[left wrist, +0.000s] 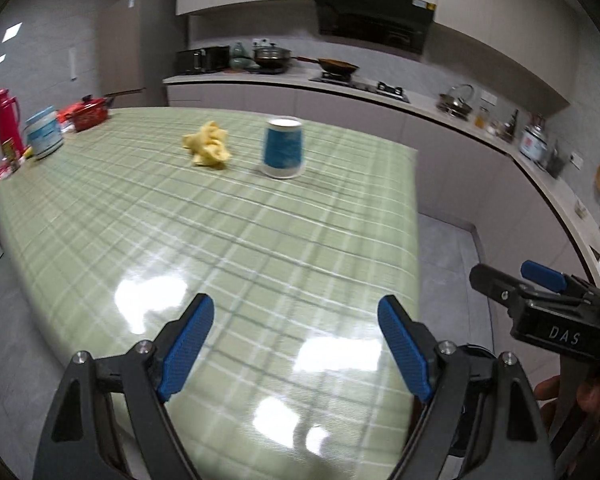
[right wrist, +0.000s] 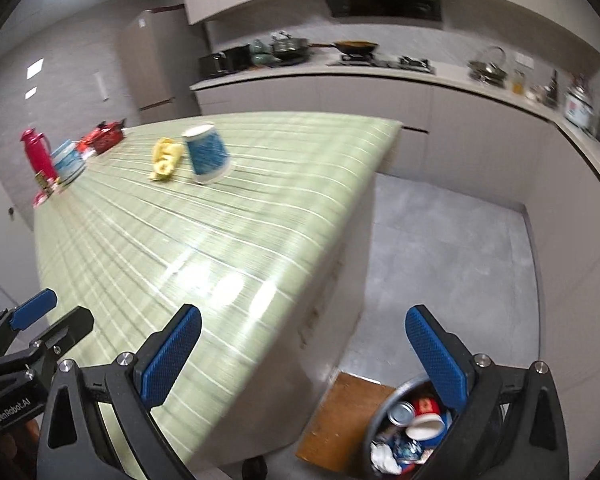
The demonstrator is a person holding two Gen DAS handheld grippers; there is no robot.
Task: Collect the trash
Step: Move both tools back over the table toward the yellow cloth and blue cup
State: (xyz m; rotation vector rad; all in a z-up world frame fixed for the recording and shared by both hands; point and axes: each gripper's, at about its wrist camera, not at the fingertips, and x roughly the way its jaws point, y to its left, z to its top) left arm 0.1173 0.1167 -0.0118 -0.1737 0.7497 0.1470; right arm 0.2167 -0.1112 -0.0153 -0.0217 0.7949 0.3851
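Note:
A crumpled yellow paper (left wrist: 208, 145) (right wrist: 165, 159) lies on the green plaid table (left wrist: 220, 240) (right wrist: 172, 240), with an upside-down blue paper cup (left wrist: 283, 147) (right wrist: 207, 153) just to its right. My left gripper (left wrist: 296, 344) hovers open over the near end of the table, nothing between its blue pads. My right gripper (right wrist: 304, 356) is open too, straddling the table's right edge, and is empty. Below it on the floor stands a trash bin (right wrist: 380, 424) holding cans, cups and paper. Each gripper shows at the edge of the other's view.
At the table's far left stand a red thermos (left wrist: 6, 120), a white-and-blue tub (left wrist: 44, 132) and a red pot (left wrist: 90, 112). A wooden board (right wrist: 340, 416) lies by the bin. Kitchen counter with pans and kettles runs behind and right. Grey floor lies to the table's right.

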